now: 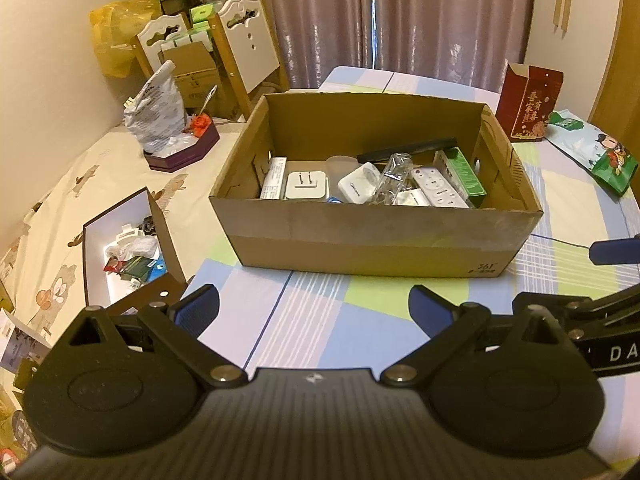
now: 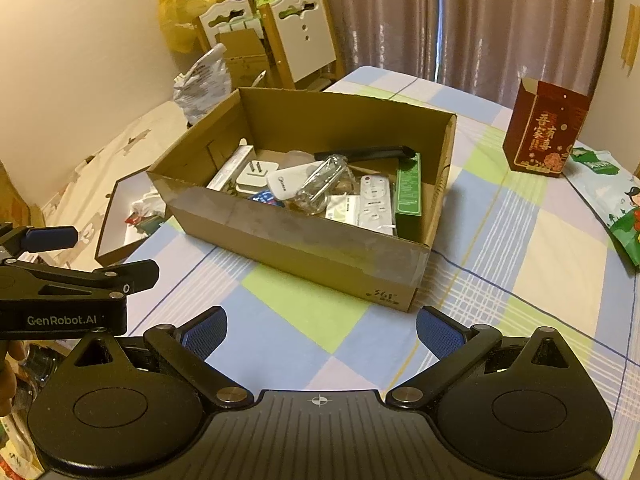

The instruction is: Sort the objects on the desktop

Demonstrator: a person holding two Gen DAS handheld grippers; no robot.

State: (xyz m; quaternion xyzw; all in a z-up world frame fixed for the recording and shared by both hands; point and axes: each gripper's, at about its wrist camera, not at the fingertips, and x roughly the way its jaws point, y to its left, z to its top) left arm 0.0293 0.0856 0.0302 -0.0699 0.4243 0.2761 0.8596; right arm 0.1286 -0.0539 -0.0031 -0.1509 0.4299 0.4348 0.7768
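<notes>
An open cardboard box [image 1: 372, 248] [image 2: 296, 252] stands on the checked tablecloth, holding a white plug adapter [image 1: 306, 185] [image 2: 256, 174], a white remote [image 1: 438, 188] [image 2: 375, 200], a green carton [image 1: 462, 174] [image 2: 409, 190], a crumpled clear wrapper [image 1: 394, 178] [image 2: 324, 186] and a black bar [image 1: 408, 150] [image 2: 364, 153]. My left gripper [image 1: 314, 310] hangs open in front of the box, nothing between its fingers. My right gripper [image 2: 320, 330] is open too, just before the box's near corner, and it is empty. The left gripper [image 2: 52, 256] shows at the left edge of the right wrist view.
A red printed carton [image 1: 530, 104] [image 2: 544, 128] stands at the table's back right, with a green-white snack bag [image 1: 592, 150] [image 2: 612, 196] beside it. Left of the table lie a dark open box of small items [image 1: 124, 252] [image 2: 128, 216] and a purple tray [image 1: 182, 152]; chairs stand behind.
</notes>
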